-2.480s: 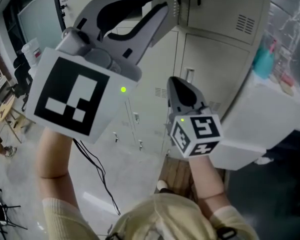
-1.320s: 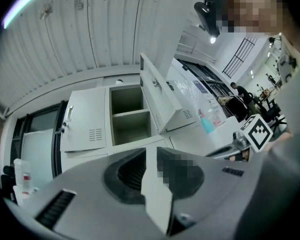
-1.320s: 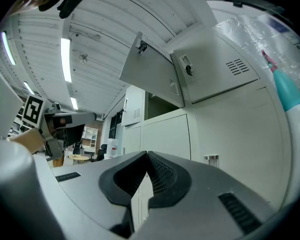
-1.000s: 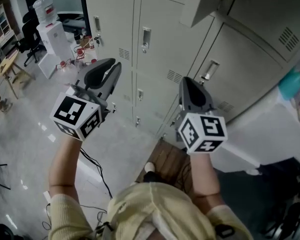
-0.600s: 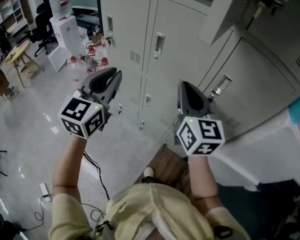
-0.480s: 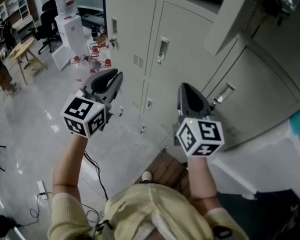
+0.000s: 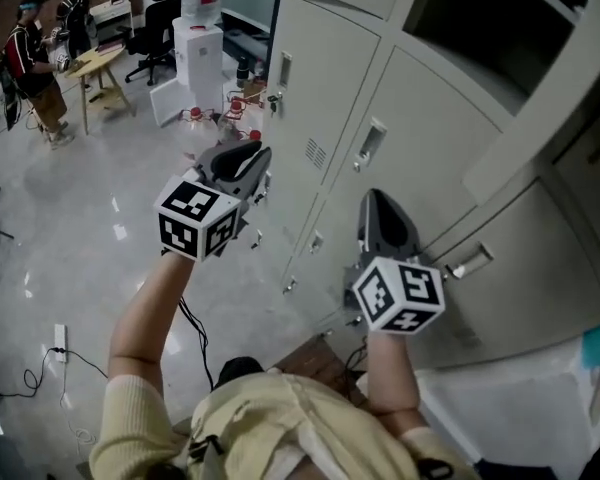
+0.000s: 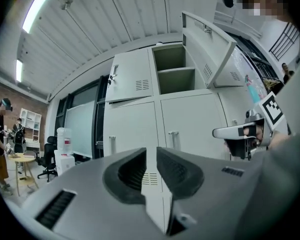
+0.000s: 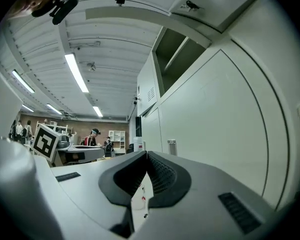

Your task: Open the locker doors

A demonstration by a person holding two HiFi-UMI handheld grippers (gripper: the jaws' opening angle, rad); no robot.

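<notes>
Both my hands have swung along the lockers: left tongs point(image 7: 250, 154) narrowly parted and empty, right tongs point(image 7: 376, 203) closed on nothing, both short of a closed locker door point(image 7: 420, 128), upper door point(image 7: 540, 108) beyond already open, so next I hook its handle point(image 7: 371, 144).

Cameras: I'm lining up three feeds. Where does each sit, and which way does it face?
Head view: on the head, looking down at forearms, left gripper, right gripper, lockers.
Left gripper view: on left gripper, facing lockers; own jaws, right gripper.
Right gripper view: along locker fronts; own jaws.
Shared: all show the open locker.
</notes>
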